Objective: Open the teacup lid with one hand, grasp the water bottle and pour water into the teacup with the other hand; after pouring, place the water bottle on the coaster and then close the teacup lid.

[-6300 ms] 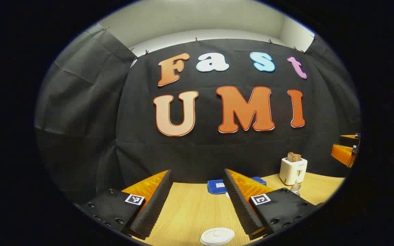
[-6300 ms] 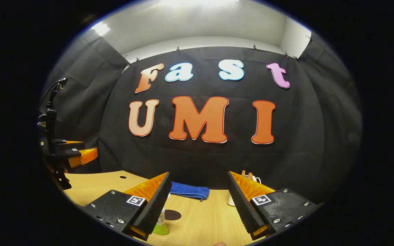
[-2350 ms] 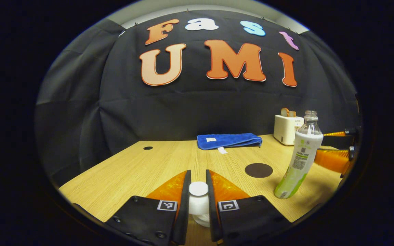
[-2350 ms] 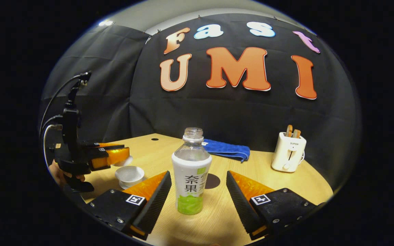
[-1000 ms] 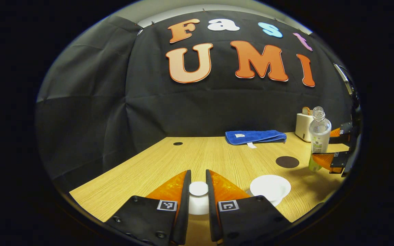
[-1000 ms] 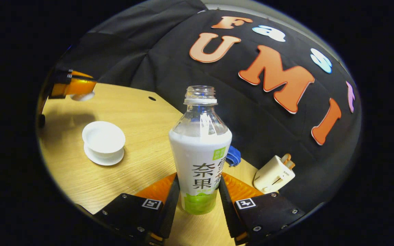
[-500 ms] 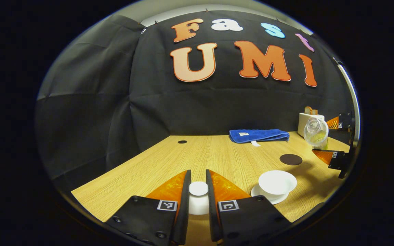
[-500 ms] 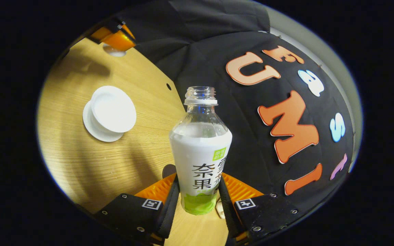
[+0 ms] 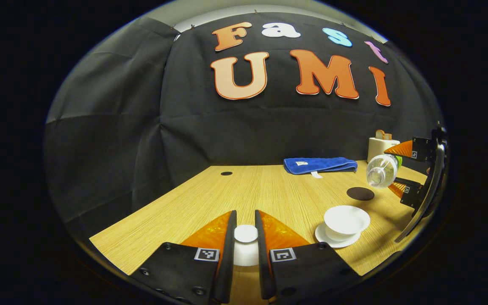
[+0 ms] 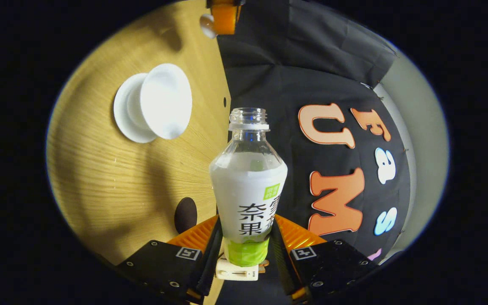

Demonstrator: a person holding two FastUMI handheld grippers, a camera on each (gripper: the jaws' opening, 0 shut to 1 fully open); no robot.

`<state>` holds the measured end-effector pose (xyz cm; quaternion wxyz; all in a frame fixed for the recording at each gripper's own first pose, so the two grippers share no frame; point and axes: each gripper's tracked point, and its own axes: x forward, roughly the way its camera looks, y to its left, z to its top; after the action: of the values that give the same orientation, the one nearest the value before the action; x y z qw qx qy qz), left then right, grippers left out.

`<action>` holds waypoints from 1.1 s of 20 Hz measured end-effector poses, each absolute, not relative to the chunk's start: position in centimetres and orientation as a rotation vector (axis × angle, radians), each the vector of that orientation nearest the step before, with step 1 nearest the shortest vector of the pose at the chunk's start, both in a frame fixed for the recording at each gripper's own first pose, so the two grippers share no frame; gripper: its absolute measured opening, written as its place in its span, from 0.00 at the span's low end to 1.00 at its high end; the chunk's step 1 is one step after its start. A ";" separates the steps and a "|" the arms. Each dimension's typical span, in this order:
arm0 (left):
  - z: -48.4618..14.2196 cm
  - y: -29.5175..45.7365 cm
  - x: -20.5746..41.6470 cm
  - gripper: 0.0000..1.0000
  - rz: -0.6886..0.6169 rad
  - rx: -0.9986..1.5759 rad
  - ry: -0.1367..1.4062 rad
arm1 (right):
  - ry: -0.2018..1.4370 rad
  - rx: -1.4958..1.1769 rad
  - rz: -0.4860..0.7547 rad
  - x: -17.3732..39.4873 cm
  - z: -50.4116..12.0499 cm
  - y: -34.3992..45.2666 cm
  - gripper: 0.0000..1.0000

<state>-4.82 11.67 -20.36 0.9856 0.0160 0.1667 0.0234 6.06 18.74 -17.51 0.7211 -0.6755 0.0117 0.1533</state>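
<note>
1. White and round, the lid (image 9: 245, 245) sits pinched by its knob between the two fingers of the left gripper (image 9: 245, 237), held clear above the wooden table (image 9: 210, 199) in the left gripper view; both fingers press on the knob.
2. Just right of that gripper, the open teacup (image 9: 346, 219) stands on its saucer (image 9: 333, 241) on the table (what is inside the cup cannot be told).
3. Beyond the cup lies the dark round coaster (image 9: 360, 193), apart from the saucer, with nothing standing on it.
4. Up at the right edge of the same view, the right gripper (image 9: 400, 167) holds the bottle (image 9: 380, 170) tipped onto its side in the air, its open mouth pointing toward the cup side and hanging above the coaster area, higher than the cup.
5. In the right gripper view, the right gripper (image 10: 244, 248) is clenched on the lower part of the bottle (image 10: 248, 190), both fingers pressing its green and white label; the neck is clear and has no cap.
6. That view is rolled over, so the table (image 10: 100, 169) stands like a wall on the left: the teacup (image 10: 165, 101) and saucer (image 10: 121, 110) are well apart from the bottle mouth, and the coaster (image 10: 185, 214) is near the gripper.
7. At the top, the left gripper (image 10: 220, 17) shows with the lid (image 10: 206, 24) in it.
8. Farther back on the table lie a folded blue towel (image 9: 320, 164) and a small cream toaster (image 9: 383, 148), close by the black wall
</note>
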 end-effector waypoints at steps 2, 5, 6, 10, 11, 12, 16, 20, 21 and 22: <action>-20.3 11.9 -4.9 0.30 0.048 0.036 0.335 | 0.014 -1.524 0.345 6.2 -17.7 18.8 0.64; -20.6 12.1 -5.1 0.30 0.045 0.042 0.345 | -0.024 -1.589 0.373 6.3 -17.5 19.2 0.63; -20.6 12.3 -5.2 0.29 0.044 0.042 0.346 | -0.034 -1.610 0.370 6.2 -17.5 19.2 0.64; -20.8 12.6 -5.4 0.30 0.042 0.043 0.347 | -0.075 -1.679 0.365 6.8 -17.0 19.3 0.64; -20.9 12.6 -5.5 0.30 0.039 0.044 0.349 | -0.086 -1.695 0.360 7.0 -16.8 19.3 0.64; -20.8 12.6 -5.7 0.30 0.039 0.048 0.351 | -0.099 -1.710 0.356 7.2 -16.6 19.3 0.64; -20.8 12.9 -5.7 0.30 0.038 0.059 0.351 | -0.130 -1.749 0.336 7.9 -15.7 19.2 0.63; -20.6 13.1 -6.0 0.30 0.033 0.063 0.349 | -0.178 -1.796 0.327 8.3 -14.3 19.5 0.64; -20.6 13.1 -6.0 0.30 0.031 0.064 0.349 | -0.189 -1.804 0.325 8.5 -14.0 19.6 0.63; -20.8 13.0 -6.0 0.30 0.029 0.064 0.351 | -0.200 -1.814 0.324 8.6 -13.6 19.7 0.66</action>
<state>-6.05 13.03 -20.77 0.9840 0.0317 0.1745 0.0145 8.63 19.68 -13.62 0.6004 -0.7827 -0.0863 0.1396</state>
